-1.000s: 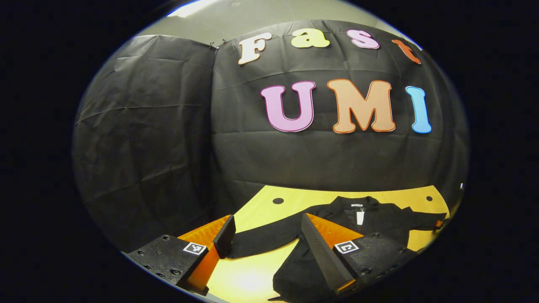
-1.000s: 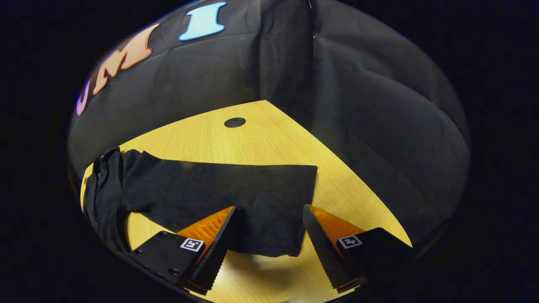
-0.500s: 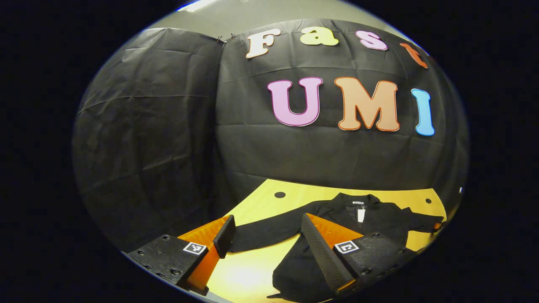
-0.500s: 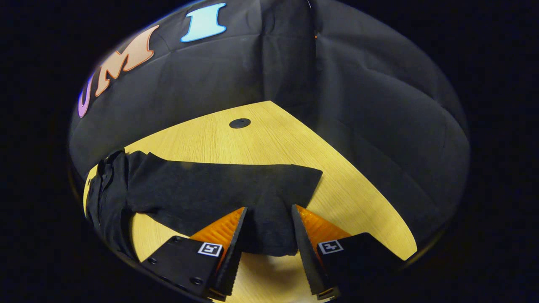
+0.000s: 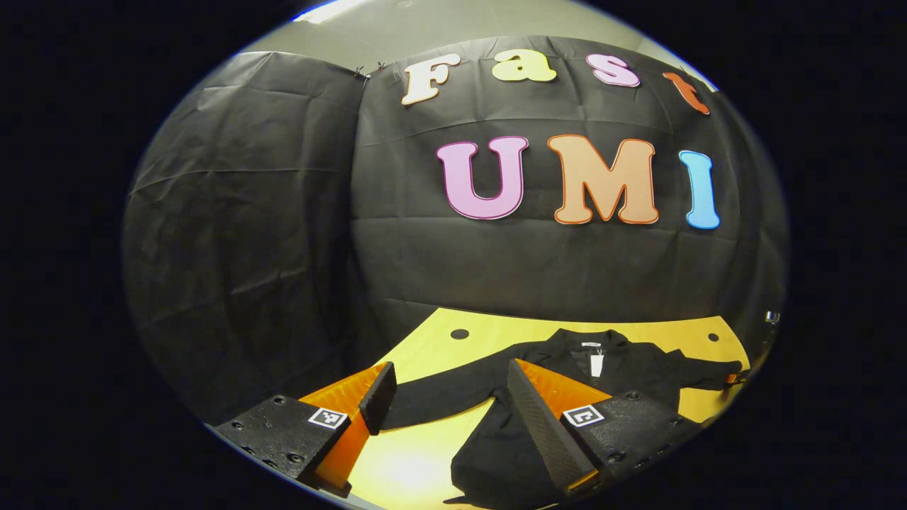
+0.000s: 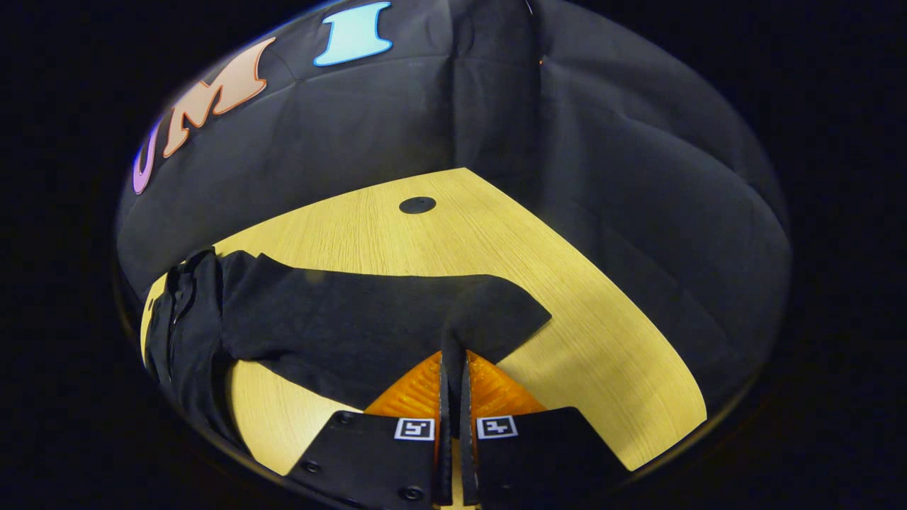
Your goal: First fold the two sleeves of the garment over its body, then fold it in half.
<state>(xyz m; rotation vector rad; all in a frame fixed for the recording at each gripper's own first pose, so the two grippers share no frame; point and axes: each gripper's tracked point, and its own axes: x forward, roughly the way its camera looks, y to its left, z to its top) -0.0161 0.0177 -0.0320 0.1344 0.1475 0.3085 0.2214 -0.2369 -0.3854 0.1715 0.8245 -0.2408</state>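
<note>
Wood-grain table [image 6: 567, 312], yellow, fills the middle of the right gripper view and runs as a band across the lower part of the left gripper view. On it lies the black garment [image 5: 623, 368], spread flat with its collar toward the wall in the lower right of the left gripper view. Its right sleeve [image 6: 354, 319] stretches across the centre left of the right gripper view, the cuff end toward the lower centre of the frame. Its left sleeve [image 5: 439, 400] lies out flat at lower centre of the left gripper view.

My right gripper [image 6: 453, 368], at bottom centre of its own view, is clenched on the cuff end of the right sleeve; the cloth rises into a narrow ridge between the two fingers. My left gripper [image 5: 446, 386] is released, its fingers spread wide apart, the left sleeve seen between them; whether they touch the cloth I cannot tell.

Step in hand, as I judge it: the first sleeve fold. To do it well I would lift the cuff only enough to clear the table, carry it toward the left of the right gripper view over the body, and lay it down flat. The risk I foresee is dragging the whole garment askew.
</note>
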